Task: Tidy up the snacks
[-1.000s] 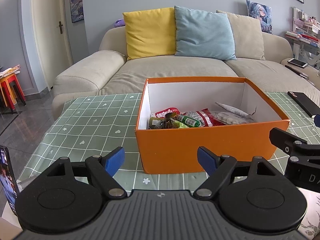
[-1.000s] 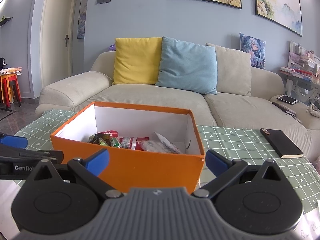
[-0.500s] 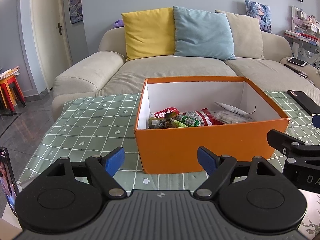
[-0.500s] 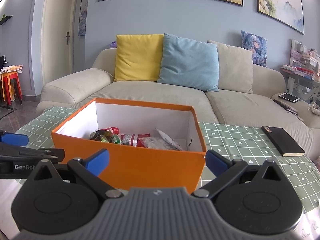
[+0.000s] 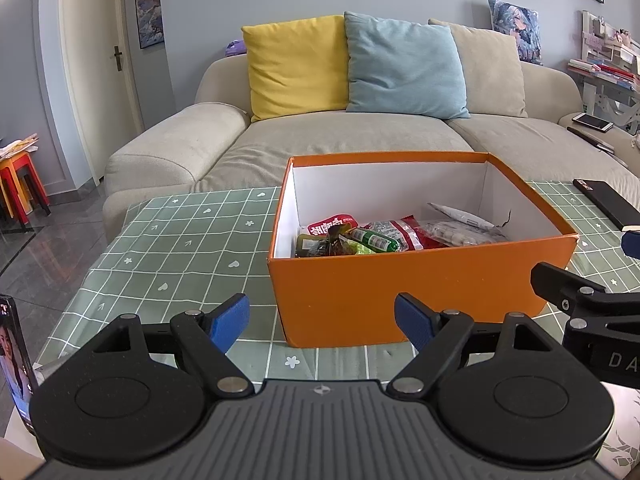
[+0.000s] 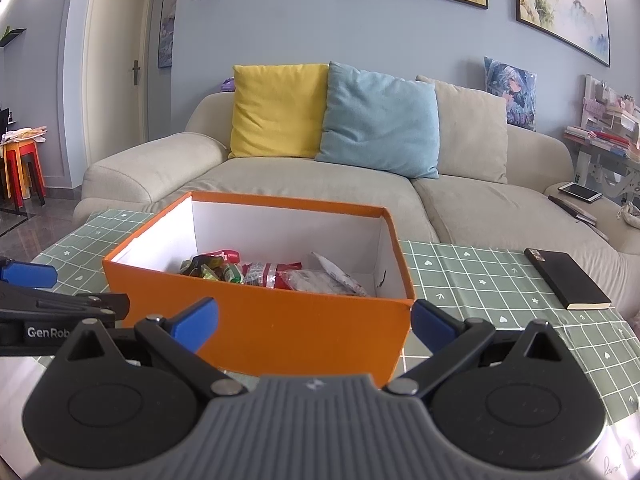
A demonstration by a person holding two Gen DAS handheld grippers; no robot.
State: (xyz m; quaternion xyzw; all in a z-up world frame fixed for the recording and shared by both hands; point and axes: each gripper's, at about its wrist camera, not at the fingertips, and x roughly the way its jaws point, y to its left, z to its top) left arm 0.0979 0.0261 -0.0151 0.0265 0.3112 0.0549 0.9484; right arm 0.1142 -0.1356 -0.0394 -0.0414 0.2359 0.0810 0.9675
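In the left wrist view, the left tongs [image 5: 322, 322] stand wide open and hold nothing; the two blue pads are well apart, and both are in front of the orange box [image 5: 400, 292]. The orange box stands on the counter [image 5: 180, 248], which has a green checked cloth. Inside the box, on its floor, lie the snacks [image 5: 384, 236]: a red packet at the left side, a green packet beside it, a red-and-clear bag in the middle and a pale bag toward the right wall. To the right of the box, the right tongs [image 5: 592, 300] come into the picture from the edge, close to the box's front right corner; this view does not show how far they are open. A black notebook [image 5: 608, 202] lies on the counter to the right of the box. Behind the box is a beige sofa [image 5: 340, 140] with a yellow, a blue and a beige cushion.

In the right wrist view, the right tongs [image 6: 314, 322] are also wide open and empty, with the near wall of the orange box [image 6: 280, 328] between the two blue pads. The snacks [image 6: 260, 272] lie in the box, mostly at its left and middle. The left tongs [image 6: 60, 300] show to the left of the box, near its front left corner. The black notebook [image 6: 568, 278] lies on the counter [image 6: 480, 280], well apart to the right of the box.
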